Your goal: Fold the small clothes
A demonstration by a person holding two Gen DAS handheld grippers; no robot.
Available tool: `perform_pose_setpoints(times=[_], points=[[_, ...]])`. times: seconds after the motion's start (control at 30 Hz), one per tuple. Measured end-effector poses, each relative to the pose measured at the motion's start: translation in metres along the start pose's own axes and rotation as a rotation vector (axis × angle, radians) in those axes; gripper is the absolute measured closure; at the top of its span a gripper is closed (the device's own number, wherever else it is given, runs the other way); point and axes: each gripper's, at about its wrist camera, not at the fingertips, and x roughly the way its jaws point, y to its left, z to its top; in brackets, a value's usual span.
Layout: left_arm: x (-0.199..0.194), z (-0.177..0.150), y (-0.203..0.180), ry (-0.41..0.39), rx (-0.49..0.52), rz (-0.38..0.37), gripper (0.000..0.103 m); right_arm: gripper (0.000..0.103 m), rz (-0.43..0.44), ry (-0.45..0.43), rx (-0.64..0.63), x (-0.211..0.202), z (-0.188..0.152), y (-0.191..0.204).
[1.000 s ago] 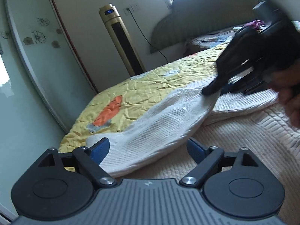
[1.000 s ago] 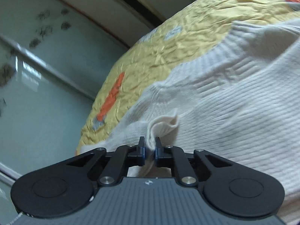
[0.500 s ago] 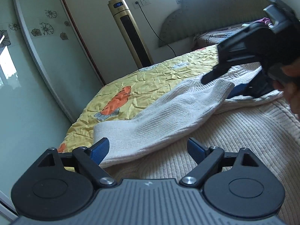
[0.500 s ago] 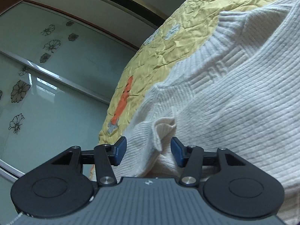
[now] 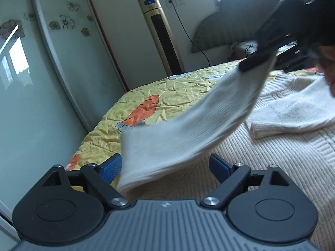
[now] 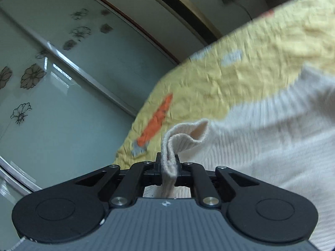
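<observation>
A cream knit sweater [image 5: 293, 167] lies spread on the bed. One of its sleeves [image 5: 188, 129] is raised off the bed in a slanting band, and its far end is pinched in my right gripper [image 5: 257, 62] at the upper right. In the right wrist view my right gripper [image 6: 168, 163] is shut on a fold of that sleeve [image 6: 182, 136], above the sweater body [image 6: 272, 146]. My left gripper [image 5: 165, 165] stands open; the sleeve's cuff end hangs between its blue pads [image 5: 111, 165] without being pressed. The other sleeve [image 5: 293, 113] lies folded across the body.
A yellow quilt [image 5: 167, 92] with orange prints covers the bed under the sweater. Beyond the bed stand a gold tower fan [image 5: 161, 35], a glass wardrobe door [image 5: 41, 83] with flower decals and a dark headboard [image 5: 230, 21]. A hand [image 5: 328, 62] holds the right gripper.
My right gripper opened, then shut again on the sleeve and rose, lifting the sleeve off the bed. My left gripper stayed open and barely moved.
</observation>
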Motion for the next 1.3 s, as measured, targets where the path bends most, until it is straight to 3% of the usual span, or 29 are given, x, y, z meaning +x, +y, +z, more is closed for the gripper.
perform_pose_setpoints(times=[0.23,0.37,0.47,0.63,0.83,0.9,0.93,1.03,1.13,1.17,1.2,1.3], points=[[-0.005,-0.007,0.008,-0.008,-0.018,-0.037,0.012,0.091,-0.169,-0.109,-0.173,-0.067,0.008,-0.017],[0.000,-0.006,0.010,0.010,-0.054,-0.054,0.008,0.091,-0.266,-0.119,-0.135,-0.085,0.001,-0.058],[0.002,0.002,0.008,0.009,-0.074,-0.057,0.008,0.091,-0.276,-0.094,-0.060,-0.082,-0.002,-0.084],[0.010,0.018,-0.002,-0.010,-0.052,-0.020,0.007,0.090,-0.279,-0.087,-0.036,-0.077,-0.010,-0.096],[0.040,0.019,-0.017,0.103,-0.016,-0.020,0.007,0.082,-0.274,-0.047,0.014,-0.078,-0.016,-0.107],[0.036,0.016,-0.019,0.094,-0.017,-0.033,0.007,0.082,-0.257,-0.052,0.050,-0.081,-0.016,-0.113],[0.035,0.014,-0.020,0.078,-0.007,-0.038,0.007,0.089,-0.254,-0.058,0.059,-0.085,-0.017,-0.113],[0.041,0.010,-0.027,0.096,0.032,-0.004,0.007,0.091,-0.263,-0.058,0.042,-0.087,-0.019,-0.113],[0.039,0.009,-0.025,0.096,0.005,-0.015,0.007,0.087,-0.304,-0.050,0.006,-0.085,-0.019,-0.112],[0.037,0.009,-0.024,0.095,-0.003,-0.017,0.007,0.086,-0.333,-0.060,-0.016,-0.087,-0.019,-0.108],[0.037,0.009,-0.024,0.096,-0.010,-0.019,0.007,0.078,-0.362,-0.074,-0.047,-0.090,-0.021,-0.102],[0.037,0.008,-0.025,0.105,-0.021,-0.021,0.007,0.073,-0.468,-0.132,-0.163,-0.101,-0.027,-0.082]])
